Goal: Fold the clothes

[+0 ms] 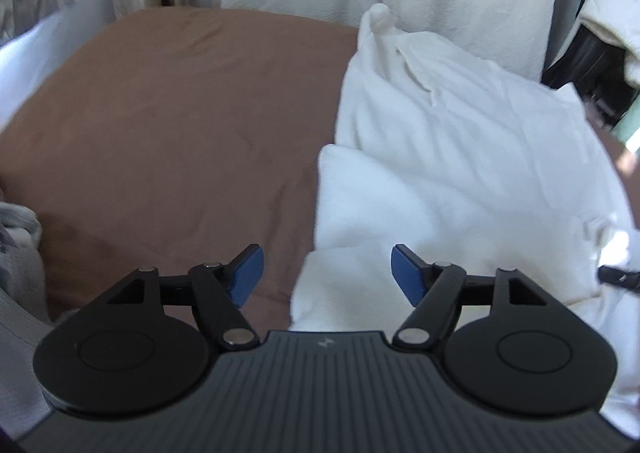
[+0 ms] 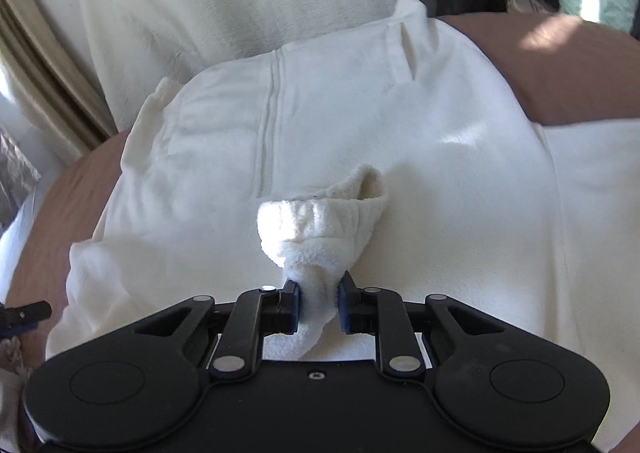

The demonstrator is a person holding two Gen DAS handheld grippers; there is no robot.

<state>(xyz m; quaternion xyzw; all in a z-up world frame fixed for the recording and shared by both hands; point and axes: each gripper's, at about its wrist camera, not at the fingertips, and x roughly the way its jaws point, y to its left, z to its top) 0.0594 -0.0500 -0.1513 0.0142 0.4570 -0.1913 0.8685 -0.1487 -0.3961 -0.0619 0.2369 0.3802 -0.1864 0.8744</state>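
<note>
One white fleece garment [image 2: 360, 125] lies spread on the brown bed sheet [image 1: 168, 125], with my right gripper [image 2: 319, 305] clamped on its bunched sleeve cuff [image 2: 320, 229] over the middle and my left gripper [image 1: 327, 273] apart at its near left edge, so I judge folding partway.

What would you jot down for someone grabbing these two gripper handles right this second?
Left gripper: open, holding nothing, hovering at the near left edge of the white fleece top.
Right gripper: shut on a sleeve cuff, held over the top's middle.
The top lies spread on the brown bedsheet, zip side up.
Done: one sleeve is being brought inward.
Left: lay it down, then fold the rest.
</note>
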